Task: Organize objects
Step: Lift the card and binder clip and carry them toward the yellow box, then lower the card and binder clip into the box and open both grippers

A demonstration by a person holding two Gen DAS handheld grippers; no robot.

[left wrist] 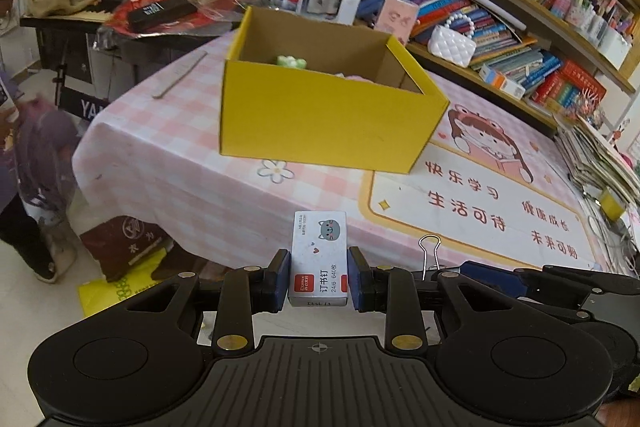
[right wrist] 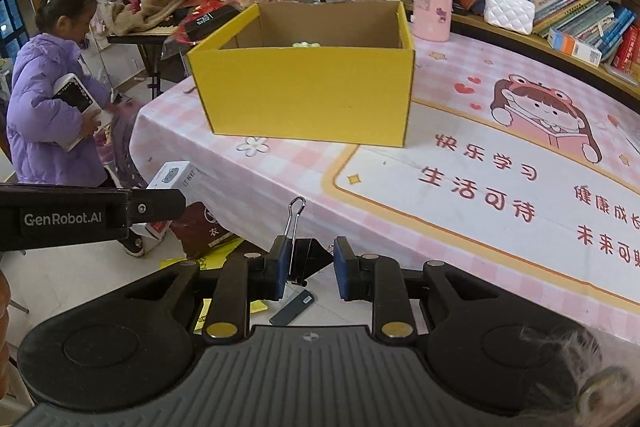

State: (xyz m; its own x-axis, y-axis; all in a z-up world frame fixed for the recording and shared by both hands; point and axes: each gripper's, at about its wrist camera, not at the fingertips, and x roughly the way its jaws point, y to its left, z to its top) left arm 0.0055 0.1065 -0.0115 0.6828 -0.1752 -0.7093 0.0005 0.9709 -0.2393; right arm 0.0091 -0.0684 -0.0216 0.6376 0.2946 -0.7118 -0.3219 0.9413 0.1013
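Note:
My left gripper (left wrist: pixel 319 279) is shut on a small white staple box (left wrist: pixel 319 255) with a grey cat printed on it, held above the table's near edge. My right gripper (right wrist: pixel 308 267) is shut on a black binder clip (right wrist: pixel 308 259) whose wire handle sticks up. The clip's handle (left wrist: pixel 430 251) also shows in the left wrist view, just right of the staple box. An open yellow cardboard box (left wrist: pixel 320 115) (right wrist: pixel 308 95) stands on the pink checked table (right wrist: pixel 400 207) ahead of both grippers. A green item (left wrist: pixel 291 61) and something pink lie inside it.
A person in a purple jacket (right wrist: pixel 52 107) stands left of the table, holding a white device. Curved bookshelves (left wrist: pixel 520 7) run along the right. A pink container (right wrist: pixel 432 3) and a white quilted purse (right wrist: pixel 508 13) sit behind the box. Bags and papers (left wrist: pixel 120 251) lie on the floor.

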